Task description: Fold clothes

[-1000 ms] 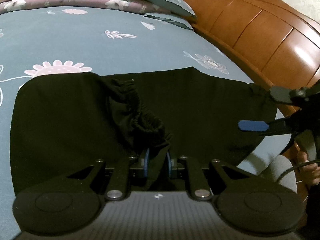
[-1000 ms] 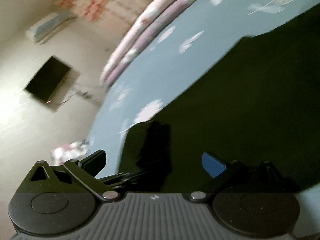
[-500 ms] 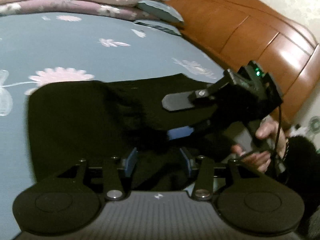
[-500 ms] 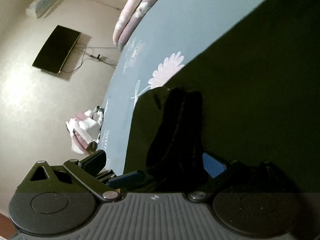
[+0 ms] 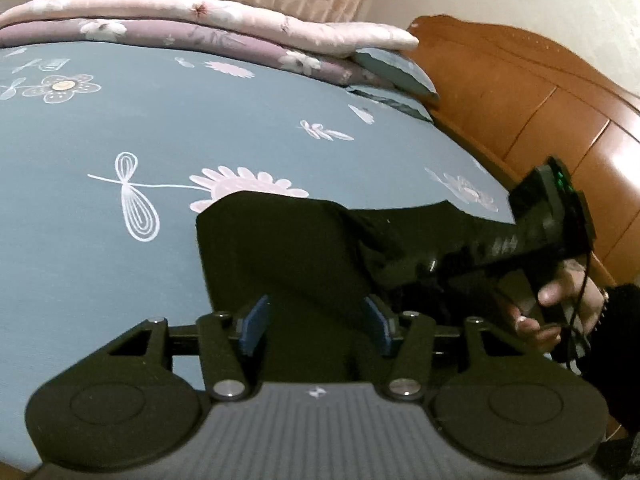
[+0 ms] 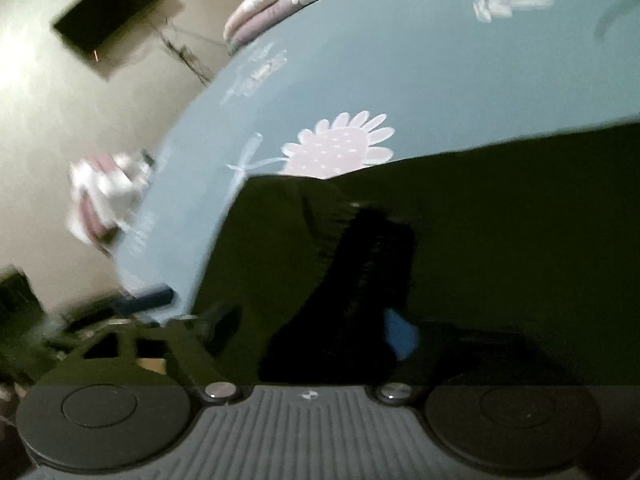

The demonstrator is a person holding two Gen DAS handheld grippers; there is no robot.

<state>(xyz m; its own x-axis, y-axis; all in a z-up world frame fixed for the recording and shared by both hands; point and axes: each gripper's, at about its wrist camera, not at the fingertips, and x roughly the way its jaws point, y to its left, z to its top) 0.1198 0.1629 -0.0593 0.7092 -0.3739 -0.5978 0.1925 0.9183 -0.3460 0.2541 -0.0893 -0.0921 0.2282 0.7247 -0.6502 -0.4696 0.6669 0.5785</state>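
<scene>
My black plastic left gripper (image 5: 316,320) has blue pads (image 5: 253,326) and shiny round screws. At three o'clock, my black right gripper body (image 5: 552,216) shows green lights, a thin cable and a dark sleeve (image 5: 618,320).

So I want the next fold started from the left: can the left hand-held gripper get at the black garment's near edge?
Probably yes: the left hand-held gripper is open with the garment lying between its fingers, and nothing blocks it.
</scene>
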